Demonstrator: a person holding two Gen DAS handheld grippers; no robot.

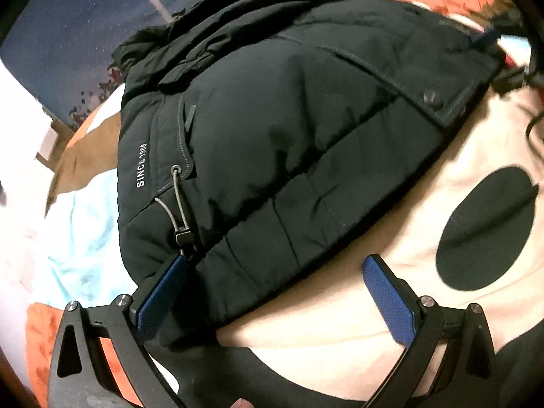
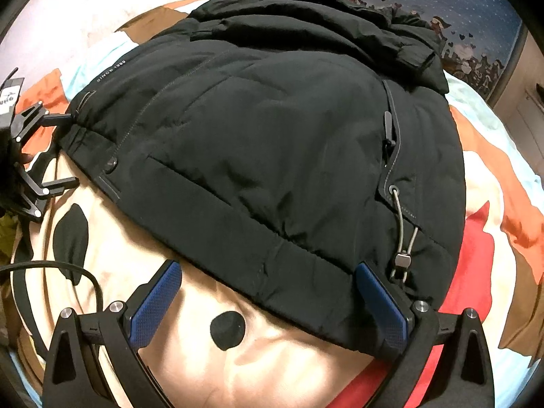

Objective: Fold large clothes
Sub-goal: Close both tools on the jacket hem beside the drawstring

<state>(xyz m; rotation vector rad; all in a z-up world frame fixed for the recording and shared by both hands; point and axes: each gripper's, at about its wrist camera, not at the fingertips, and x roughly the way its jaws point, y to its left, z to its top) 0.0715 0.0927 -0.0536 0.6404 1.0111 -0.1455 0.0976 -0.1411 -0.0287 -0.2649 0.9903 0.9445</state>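
A black padded jacket [image 1: 289, 142] lies spread across a patterned bedspread [image 1: 391, 238], filling the centre of both wrist views; its hood is bunched at the top of each frame and its hem runs along the lower part.

The left claw [image 1: 275, 292] stands wide open at the hem, its left pad resting against the fabric just below a drawcord toggle [image 1: 183, 236], its right pad over bare bedspread. The right claw [image 2: 268, 297] is likewise wide open at the bottom of its frame, one pad at the hem beside the other toggle [image 2: 403, 260], the other pad clear of the cloth. Neither holds anything.

Judgement: the jacket is laid flat (sleeves appear tucked, though this cannot be confirmed) and the step in hand is taking the two hem corners. The next move calls for each claw to close on the thick hem edge, avoiding the cords, then to carry it toward the hood.
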